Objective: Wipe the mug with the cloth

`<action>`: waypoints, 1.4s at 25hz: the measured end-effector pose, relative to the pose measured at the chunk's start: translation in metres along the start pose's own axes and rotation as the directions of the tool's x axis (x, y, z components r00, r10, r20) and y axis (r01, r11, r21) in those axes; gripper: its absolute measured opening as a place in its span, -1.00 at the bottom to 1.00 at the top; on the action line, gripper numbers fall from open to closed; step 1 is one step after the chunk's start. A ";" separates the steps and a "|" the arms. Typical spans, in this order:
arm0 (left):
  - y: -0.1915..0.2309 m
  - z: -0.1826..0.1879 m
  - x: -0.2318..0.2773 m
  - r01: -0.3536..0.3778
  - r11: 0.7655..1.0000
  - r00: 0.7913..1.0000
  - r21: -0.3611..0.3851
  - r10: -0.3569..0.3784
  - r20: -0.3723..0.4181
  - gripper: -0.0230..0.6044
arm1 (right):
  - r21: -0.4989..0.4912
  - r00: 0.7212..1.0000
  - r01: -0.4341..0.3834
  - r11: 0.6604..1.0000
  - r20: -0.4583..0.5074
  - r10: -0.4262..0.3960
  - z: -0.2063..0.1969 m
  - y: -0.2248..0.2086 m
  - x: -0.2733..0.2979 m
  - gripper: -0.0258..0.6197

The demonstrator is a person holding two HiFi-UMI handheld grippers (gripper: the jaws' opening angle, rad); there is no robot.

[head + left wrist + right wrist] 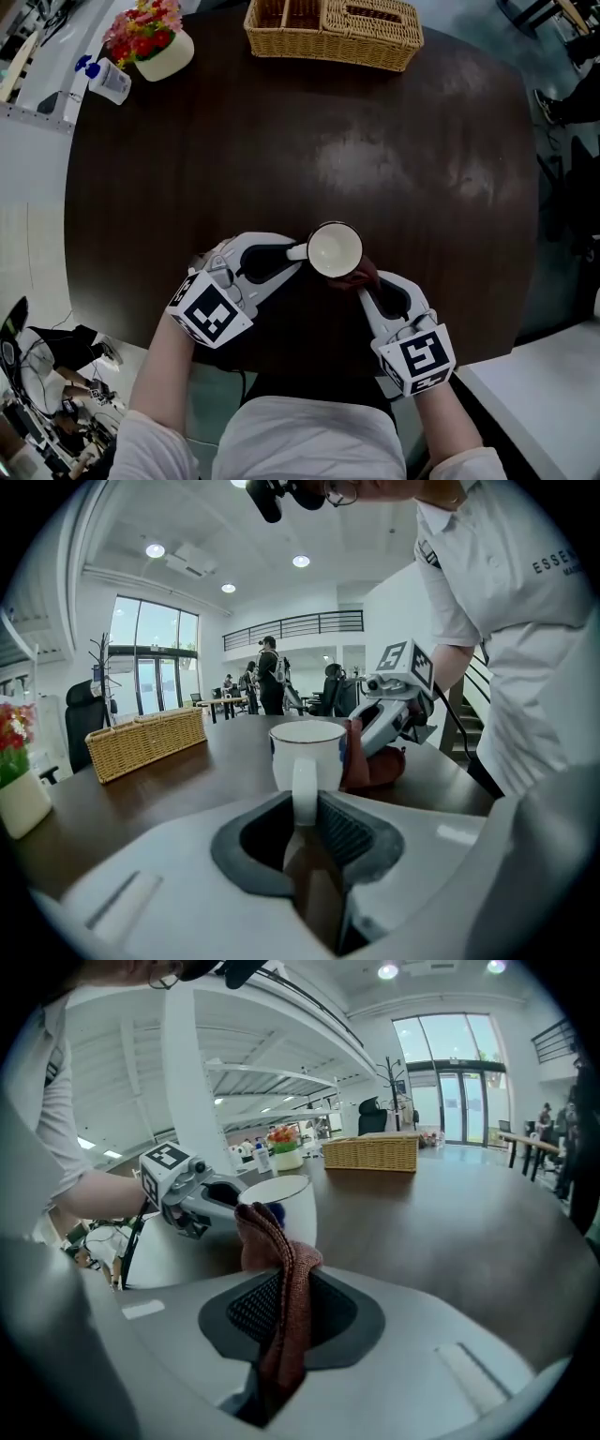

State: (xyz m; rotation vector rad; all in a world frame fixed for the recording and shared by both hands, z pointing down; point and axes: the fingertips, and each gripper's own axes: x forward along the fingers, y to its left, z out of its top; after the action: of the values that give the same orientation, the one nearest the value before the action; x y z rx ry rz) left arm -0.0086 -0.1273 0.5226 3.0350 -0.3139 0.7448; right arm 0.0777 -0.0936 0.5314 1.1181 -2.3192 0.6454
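The left gripper [296, 253] is clamped tight on the handle [305, 794] of the white mug [335, 249]. This holds the mug steady. The mug stands upright on the dark bench [394, 159], close to the edge nearest the person. It looks empty inside.

Just to the right of the mug is the reddish-brown cloth [362, 275]. The right gripper [370, 289] pinches the cloth between its jaws. A bunch of cloth sticks out in front and presses on the side of the mug, across from the handle.

I think the wiping is just starting or is partly done. The cloth touches only one patch of the mug's side. The rest of the outside, the rim and the inside are not being wiped now. I cannot tell which parts are clean.

The near edge of the bench is right under both grippers, so there is little room to pull back. There is lots of bare bench in front of the mug and on both sides. The flower pot [161, 49] at the far left and the wicker basket [333, 30] at the far edge are well apart from the mug. The right gripper has room to slide the cloth around the mug.
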 end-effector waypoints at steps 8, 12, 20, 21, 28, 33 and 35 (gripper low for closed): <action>0.001 -0.001 0.001 -0.027 0.999 0.999 -0.045 0.027 -0.022 -0.69 | -0.005 0.983 0.174 0.985 0.067 -0.173 0.030 -0.063 -0.009 -0.67; 0.002 0.000 0.001 -0.040 0.996 0.999 -0.078 0.038 -0.026 -0.69 | -0.030 0.982 0.169 0.985 0.085 -0.166 0.052 -0.073 0.004 -0.67; 0.003 0.002 0.002 -0.055 0.991 0.998 -0.121 0.052 -0.026 -0.69 | -0.239 1.000 0.019 0.971 0.005 -0.018 0.040 -0.035 0.026 -0.67; 0.003 0.002 0.002 -0.058 0.990 0.998 -0.126 0.055 -0.027 -0.69 | -0.246 1.000 0.008 0.969 0.000 -0.009 0.038 -0.032 0.026 -0.67; 0.005 0.002 0.002 -0.078 0.986 0.997 -0.150 0.074 -0.034 -0.69 | -0.232 0.999 -0.040 0.972 -0.008 0.039 0.029 -0.013 0.018 -0.67; 0.007 0.002 0.001 -0.098 0.982 0.995 -0.161 0.094 -0.030 -0.69 | -0.186 0.998 -0.059 0.981 -0.016 0.057 0.016 0.007 0.009 -0.68; 0.008 0.002 0.001 -0.101 0.984 0.995 -0.146 0.098 -0.028 -0.69 | -0.169 0.998 -0.071 0.983 -0.011 0.070 0.013 0.011 0.004 -0.68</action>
State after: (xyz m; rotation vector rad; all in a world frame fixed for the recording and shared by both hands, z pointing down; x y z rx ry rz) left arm -0.0080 -0.1356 0.5206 2.8888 -0.5003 0.7217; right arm 0.0640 -0.0970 0.5216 0.9602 -2.3679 0.4650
